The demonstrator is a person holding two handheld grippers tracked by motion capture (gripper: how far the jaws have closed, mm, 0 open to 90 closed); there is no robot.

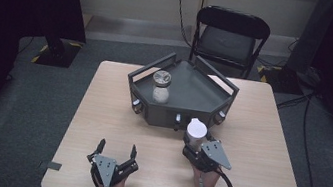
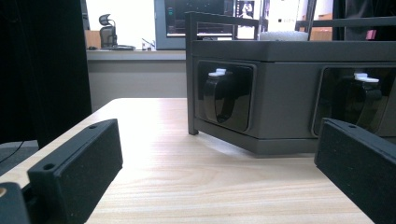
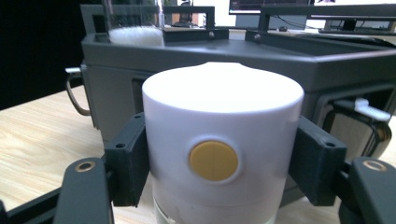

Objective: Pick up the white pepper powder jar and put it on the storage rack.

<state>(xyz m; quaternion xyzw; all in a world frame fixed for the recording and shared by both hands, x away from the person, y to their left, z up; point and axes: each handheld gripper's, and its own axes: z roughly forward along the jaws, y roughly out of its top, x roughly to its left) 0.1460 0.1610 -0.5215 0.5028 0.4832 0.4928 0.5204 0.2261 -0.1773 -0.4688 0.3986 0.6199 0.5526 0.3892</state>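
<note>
A: Trouble, if any, starts at the right gripper [image 3: 219, 186]. Its jaws are clamped on both sides of the white cylindrical plastic jar with a round yellow button [image 3: 219, 154], which stands upright on the pale wooden table [image 1: 265, 160], just in front of the dark grey angular metal tray [image 1: 195, 90].

B: What might go wrong?

A: I'd judge the jar's smooth wall could slide in the pads if it's lifted quickly. It also sits close to the tray's front wall, so a low carry could knock the rim or the latches there.

B: And the other hand?

A: The left gripper [image 1: 114, 158] rests near the table's front edge, jaws spread wide, nothing between them, well apart from the jar.

B: Count for me.

A: Two grippers, one tray, one white jar, and one clear glass jar with a metal lid [image 1: 161, 86] standing inside the tray at its left. One black folding chair [image 1: 229, 37] stands behind the table.
</note>
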